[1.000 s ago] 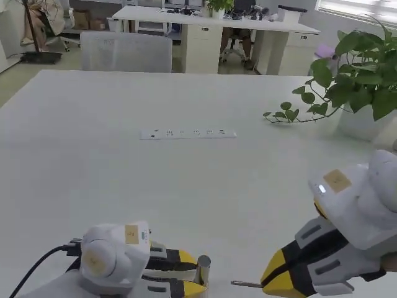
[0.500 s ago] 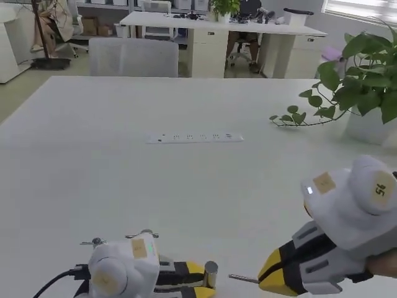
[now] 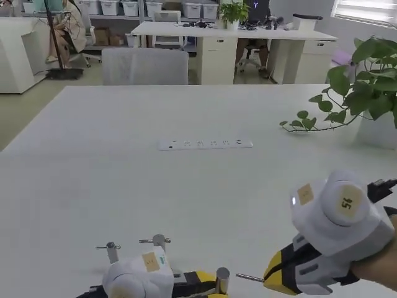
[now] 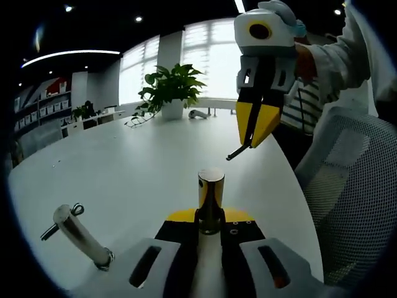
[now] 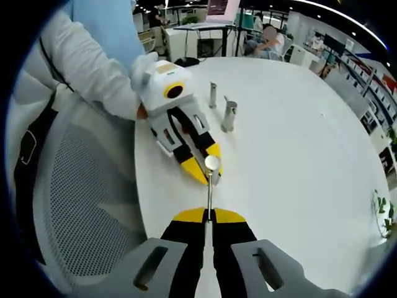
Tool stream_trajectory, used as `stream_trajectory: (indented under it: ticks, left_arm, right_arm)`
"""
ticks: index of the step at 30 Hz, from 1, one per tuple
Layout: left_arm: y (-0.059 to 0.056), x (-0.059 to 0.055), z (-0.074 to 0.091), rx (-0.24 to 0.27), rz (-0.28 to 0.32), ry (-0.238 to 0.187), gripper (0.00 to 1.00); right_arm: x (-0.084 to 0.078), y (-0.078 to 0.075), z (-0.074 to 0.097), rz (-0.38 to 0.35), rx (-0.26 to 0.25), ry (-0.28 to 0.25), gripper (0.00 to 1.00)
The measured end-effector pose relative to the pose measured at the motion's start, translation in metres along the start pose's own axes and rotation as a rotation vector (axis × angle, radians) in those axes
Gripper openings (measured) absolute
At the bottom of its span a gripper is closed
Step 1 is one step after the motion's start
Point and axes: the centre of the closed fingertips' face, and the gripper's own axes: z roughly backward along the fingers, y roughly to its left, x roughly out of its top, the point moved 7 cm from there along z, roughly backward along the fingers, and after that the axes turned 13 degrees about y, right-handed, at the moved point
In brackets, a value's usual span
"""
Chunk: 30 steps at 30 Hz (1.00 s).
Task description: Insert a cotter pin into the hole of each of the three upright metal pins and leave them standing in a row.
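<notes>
**Cotter pin lined up at the last open pin**

We are reading a round yellow sticker point(image 3: 345, 203) on the back of the right gripper point(image 5: 208, 217). Its digits are small and tilted, and we are taking them as "54", though the second one may be something else. Square yellow tags are sitting on both gripper bodies, too small for us to read.

The right gripper's jaws are pressing together on a cotter pin point(image 5: 209, 189). It is sticking straight out ahead of the yellow tips. Its free end is pointing at the top of the held metal pin point(image 4: 211, 186) and is stopping just short of it, not touching.

The left gripper point(image 4: 211, 218) is clamping that held metal pin low on its shaft, jaws tight against it. The pin is standing upright on the white table point(image 3: 198, 186), with its top rising clear above the tips.

Just beyond the left gripper's body, a second upright pin point(image 3: 160, 241) is standing. A third upright pin point(image 3: 111, 251) is standing beside it, farther from the right gripper. Fitted cotter pins point(image 3: 146, 240) are lying crosswise through their tops. In the left gripper view, one of these is leaning into sight left of the jaws, its wire loop showing.
</notes>
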Motion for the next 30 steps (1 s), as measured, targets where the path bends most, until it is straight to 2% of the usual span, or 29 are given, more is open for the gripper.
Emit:
stream_trajectory:
  ticks: [7, 30]
  left_arm:
    - [-0.001, 0.000, -0.002, 0.003, 0.004, -0.003, 0.11]
    - [-0.001, 0.000, -0.003, 0.004, 0.028, -0.014, 0.11]
  right_arm:
    - [-0.003, -0.003, -0.005, -0.003, -0.001, 0.022, 0.04]
    - [0.001, -0.003, -0.012, -0.020, 0.011, 0.014, 0.04]
